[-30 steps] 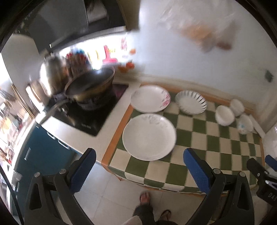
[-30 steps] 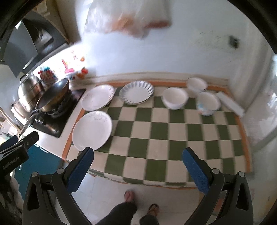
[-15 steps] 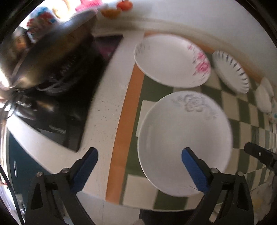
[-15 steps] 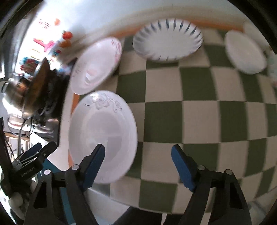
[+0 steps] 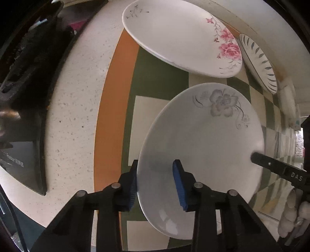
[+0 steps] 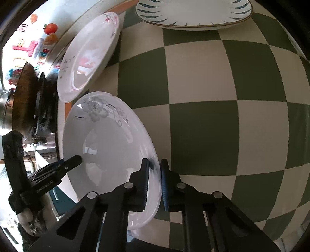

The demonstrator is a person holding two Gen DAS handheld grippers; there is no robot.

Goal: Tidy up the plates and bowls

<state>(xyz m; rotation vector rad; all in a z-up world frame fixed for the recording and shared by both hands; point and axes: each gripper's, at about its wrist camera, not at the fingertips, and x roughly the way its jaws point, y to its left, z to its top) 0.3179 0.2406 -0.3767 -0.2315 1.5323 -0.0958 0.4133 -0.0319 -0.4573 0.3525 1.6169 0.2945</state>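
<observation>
A white plate with a grey flower (image 5: 213, 139) (image 6: 108, 139) lies at the left end of the green-and-cream checked cloth (image 6: 213, 97). My left gripper (image 5: 155, 174) straddles its left rim, one pad outside and one on the inner wall. Its jaws are closing and both pads lie against the plate. On the opposite rim, my right gripper (image 6: 155, 174) is shut, the thin edge pinched between its blue pads. Each gripper's black finger shows across the plate in the other view: the right finger (image 5: 271, 166), the left finger (image 6: 75, 160).
Behind the held plate lie a pink-flower plate (image 5: 174, 38) (image 6: 87, 54) and a blue-striped plate (image 5: 259, 64) (image 6: 193, 13). A dark wok on the stove (image 6: 25, 100) stands left of the cloth's orange border (image 5: 116, 97). A gloved hand (image 5: 294, 219) holds the right gripper.
Both grippers came down from high above the counter onto the grey-flower plate. Their jaws went from wide open to closed on its opposite rims.
</observation>
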